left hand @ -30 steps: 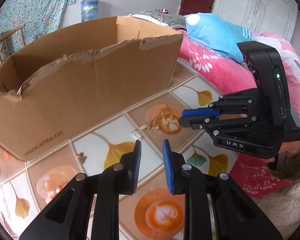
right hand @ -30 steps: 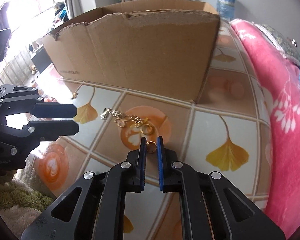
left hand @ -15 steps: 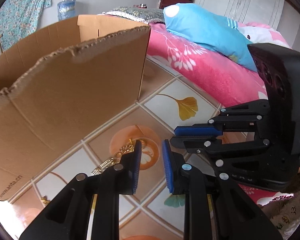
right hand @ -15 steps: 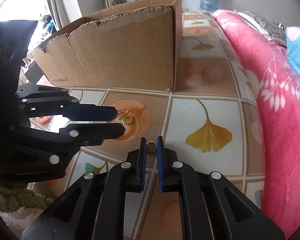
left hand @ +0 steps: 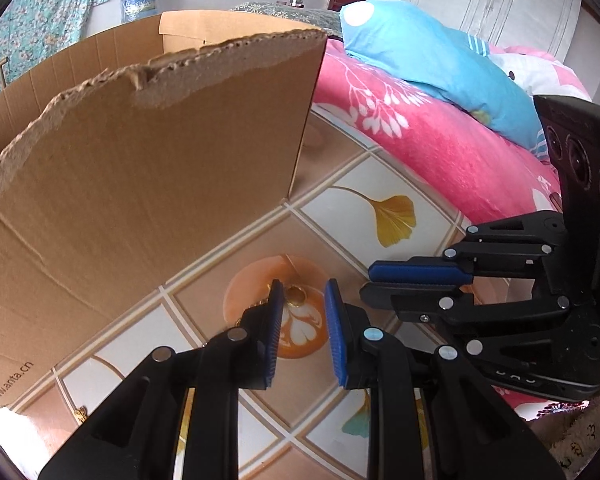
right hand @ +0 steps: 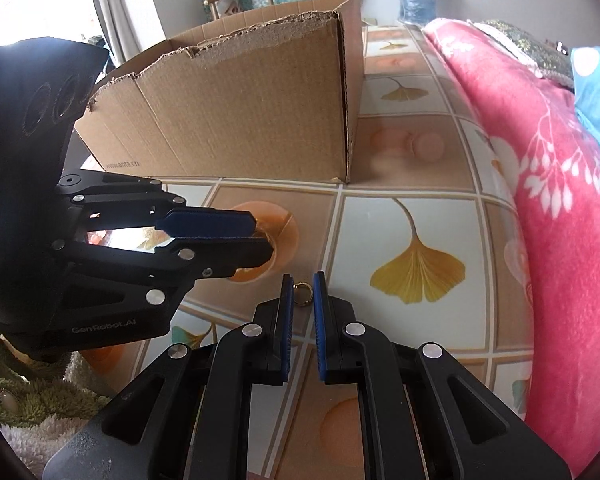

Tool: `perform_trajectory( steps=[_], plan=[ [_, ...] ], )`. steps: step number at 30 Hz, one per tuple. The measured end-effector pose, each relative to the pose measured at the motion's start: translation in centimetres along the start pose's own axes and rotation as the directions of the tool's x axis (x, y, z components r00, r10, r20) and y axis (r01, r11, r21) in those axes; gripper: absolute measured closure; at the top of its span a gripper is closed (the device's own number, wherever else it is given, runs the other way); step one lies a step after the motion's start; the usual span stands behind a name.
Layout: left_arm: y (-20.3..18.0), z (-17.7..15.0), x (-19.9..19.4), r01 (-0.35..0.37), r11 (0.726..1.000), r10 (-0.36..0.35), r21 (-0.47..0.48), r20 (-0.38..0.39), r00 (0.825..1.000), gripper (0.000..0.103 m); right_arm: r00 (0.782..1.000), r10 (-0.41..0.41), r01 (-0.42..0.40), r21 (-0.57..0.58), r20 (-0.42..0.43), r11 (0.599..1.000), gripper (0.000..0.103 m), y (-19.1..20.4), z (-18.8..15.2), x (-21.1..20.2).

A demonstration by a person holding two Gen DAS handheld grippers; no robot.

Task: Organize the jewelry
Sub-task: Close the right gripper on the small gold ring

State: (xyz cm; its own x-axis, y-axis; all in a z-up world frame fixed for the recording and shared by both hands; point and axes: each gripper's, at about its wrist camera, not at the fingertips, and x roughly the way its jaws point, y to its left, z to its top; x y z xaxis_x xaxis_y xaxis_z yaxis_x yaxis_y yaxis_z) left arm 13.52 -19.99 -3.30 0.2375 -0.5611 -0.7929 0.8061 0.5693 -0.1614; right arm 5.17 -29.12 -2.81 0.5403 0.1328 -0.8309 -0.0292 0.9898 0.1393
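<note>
Left gripper [left hand: 300, 292]: jaws narrow and parted, blue pads clear of any object; tips poised over the orange latte motif on the floor tile.
Gold ring [left hand: 296, 295]: lies on the tile between the left tips, nearer the left-hand pad; contact with that pad cannot be told. More gold jewelry [left hand: 256, 304] shows just at 9 o'clock of it, largely hidden behind the finger.
Right gripper [right hand: 300, 282]: jaws almost together, pinching a small gold ringlet [right hand: 301, 294] at the tips.
Relative position: in the right wrist view the left gripper sits at 10 o'clock of the right tips, near but apart.
Cardboard box [right hand: 240, 120]: open-topped, torn upper edge, stands on the tiled floor [right hand: 420, 220] at 12 o'clock of both grippers.
Pink floral blanket [right hand: 560, 200]: at 3 o'clock, along the floor edge; blue pillow [left hand: 440, 60] rests on it.
Small gold piece [left hand: 80, 412]: on the floor by the box's near corner, at 8 o'clock in the left wrist view.
</note>
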Motion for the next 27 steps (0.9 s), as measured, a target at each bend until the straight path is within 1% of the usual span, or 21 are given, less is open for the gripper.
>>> perform_trajectory(
  steps=[4, 8, 16, 23, 27],
  plan=[
    [-0.24, 0.17, 0.27, 0.000, 1.000, 0.000, 0.015, 0.001, 1.000, 0.082, 1.000, 0.001, -0.001, 0.001, 0.000, 1.000, 0.095, -0.03, -0.01, -0.02],
    [-0.21, 0.19, 0.31, -0.010, 0.999, 0.010, 0.032, -0.005, 1.000, 0.092, 1.000, -0.002, 0.002, -0.002, -0.002, 1.000, 0.095, -0.01, -0.04, -0.03],
    [-0.31, 0.29, 0.41, -0.019, 0.999, 0.020, 0.051, -0.014, 1.000, 0.093, 1.000, -0.002, 0.002, -0.008, -0.012, 1.000, 0.095, 0.05, -0.30, -0.14],
    [-0.41, 0.51, 0.38, -0.015, 0.998, 0.016, 0.062, -0.029, 0.999, 0.093, 1.000, -0.009, 0.008, -0.036, -0.025, 0.999, 0.095, 0.12, -0.28, -0.20],
    [-0.39, 0.47, 0.32, 0.011, 0.999, -0.009, 0.052, -0.041, 0.999, 0.093, 0.999, -0.004, 0.002, -0.036, -0.034, 0.999, 0.093, 0.07, -0.23, -0.24]
  ],
)
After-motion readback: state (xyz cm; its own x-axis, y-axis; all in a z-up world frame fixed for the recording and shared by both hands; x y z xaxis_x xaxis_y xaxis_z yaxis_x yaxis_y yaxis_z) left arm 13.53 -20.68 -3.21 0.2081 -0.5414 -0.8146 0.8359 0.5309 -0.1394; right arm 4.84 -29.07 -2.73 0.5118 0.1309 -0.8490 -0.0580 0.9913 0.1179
